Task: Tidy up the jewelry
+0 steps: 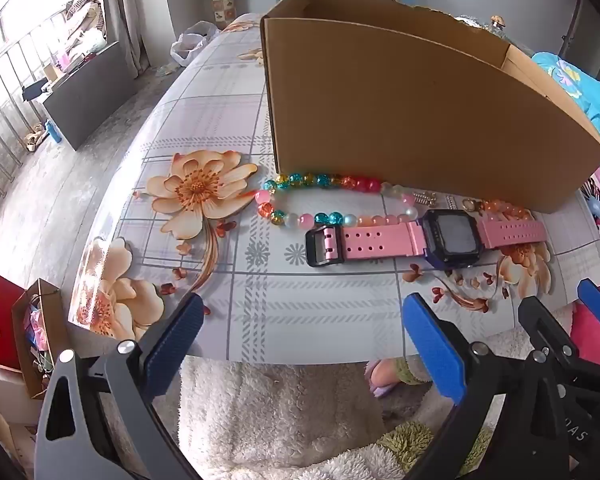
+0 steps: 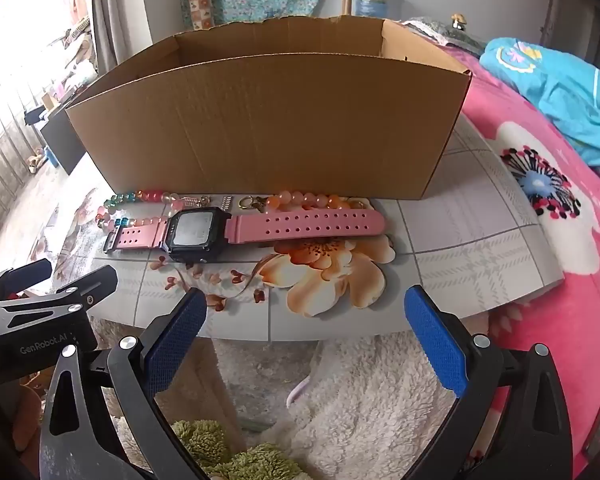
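A pink-strapped watch (image 1: 424,236) with a black square face lies flat on the flowered table, just in front of an open cardboard box (image 1: 420,104). Behind the watch, against the box wall, lies a loop of colourful beads (image 1: 320,200), then small metal clasps (image 1: 426,199) and a string of orange beads (image 1: 504,208). The right wrist view shows the same watch (image 2: 236,228), box (image 2: 268,120), orange beads (image 2: 308,200) and clasps (image 2: 248,202). My left gripper (image 1: 304,332) and right gripper (image 2: 306,328) both stand open at the table's near edge, short of the watch, with nothing between their blue pads.
The table (image 1: 228,128) carries a grey plaid cloth with orange flowers. A pink flowered blanket (image 2: 560,208) and a turquoise garment (image 2: 560,92) lie to the right. White fluffy fabric (image 2: 360,392) sits below the table edge. Paper bags (image 1: 24,328) stand on the floor at left.
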`<state>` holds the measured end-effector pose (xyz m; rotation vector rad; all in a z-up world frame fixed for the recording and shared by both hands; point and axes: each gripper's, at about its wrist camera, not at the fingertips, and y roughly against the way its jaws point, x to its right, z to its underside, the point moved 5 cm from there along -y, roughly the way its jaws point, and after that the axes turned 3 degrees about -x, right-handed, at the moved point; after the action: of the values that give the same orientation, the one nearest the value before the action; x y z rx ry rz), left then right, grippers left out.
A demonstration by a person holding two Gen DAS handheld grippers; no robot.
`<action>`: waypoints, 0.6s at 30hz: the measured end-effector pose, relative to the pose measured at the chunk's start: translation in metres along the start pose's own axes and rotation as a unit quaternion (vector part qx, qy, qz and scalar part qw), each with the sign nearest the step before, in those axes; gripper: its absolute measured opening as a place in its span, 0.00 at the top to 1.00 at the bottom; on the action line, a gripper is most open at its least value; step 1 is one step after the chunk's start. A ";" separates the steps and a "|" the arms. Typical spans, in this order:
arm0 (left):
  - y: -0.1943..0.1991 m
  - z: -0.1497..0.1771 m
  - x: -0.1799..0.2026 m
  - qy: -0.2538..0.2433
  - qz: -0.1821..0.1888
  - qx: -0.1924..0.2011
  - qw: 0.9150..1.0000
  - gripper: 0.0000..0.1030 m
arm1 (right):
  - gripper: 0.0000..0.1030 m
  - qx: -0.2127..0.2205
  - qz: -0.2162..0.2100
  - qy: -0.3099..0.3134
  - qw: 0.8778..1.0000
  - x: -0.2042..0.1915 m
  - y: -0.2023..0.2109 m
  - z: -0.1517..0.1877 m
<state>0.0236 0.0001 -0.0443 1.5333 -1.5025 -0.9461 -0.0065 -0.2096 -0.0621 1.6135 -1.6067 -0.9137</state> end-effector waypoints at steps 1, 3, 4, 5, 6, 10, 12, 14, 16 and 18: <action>0.000 0.000 0.000 0.000 -0.001 -0.002 1.000 0.05 | 0.08 -0.001 0.000 0.000 1.000 0.000 0.000 0.000; -0.001 0.000 0.000 -0.001 -0.003 -0.002 1.000 0.06 | 0.08 0.000 0.002 0.000 1.000 0.000 0.000 0.000; -0.001 -0.001 0.000 -0.001 -0.003 -0.003 1.000 0.06 | 0.08 0.000 0.001 0.000 1.000 0.000 0.000 0.000; -0.002 -0.001 0.000 -0.001 -0.004 -0.004 1.000 0.05 | 0.08 0.000 0.001 0.000 1.000 0.000 0.000 0.000; -0.001 -0.002 0.001 -0.002 -0.005 -0.004 1.000 0.05 | 0.08 0.000 0.000 -0.001 1.000 0.000 0.000 0.000; -0.002 -0.004 0.001 -0.002 -0.005 -0.006 1.000 0.05 | 0.08 -0.001 0.000 -0.003 1.000 0.002 -0.001 -0.001; -0.002 -0.003 0.003 -0.004 -0.007 -0.003 1.000 0.06 | 0.08 -0.002 -0.001 -0.004 1.000 0.003 -0.001 -0.001; -0.005 -0.005 0.005 -0.005 -0.006 -0.003 1.000 0.06 | 0.08 -0.002 -0.002 -0.004 1.000 0.002 -0.002 0.001; -0.003 -0.001 0.003 -0.005 -0.006 -0.003 1.000 0.06 | 0.08 -0.002 -0.001 -0.004 1.000 0.002 -0.002 0.001; -0.003 0.002 0.002 -0.005 -0.006 -0.002 1.000 0.05 | 0.08 -0.002 -0.002 -0.005 1.000 0.005 -0.003 -0.001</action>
<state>0.0225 -0.0017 -0.0478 1.5388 -1.4988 -0.9650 -0.0040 -0.2146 -0.0640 1.6121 -1.6088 -0.9279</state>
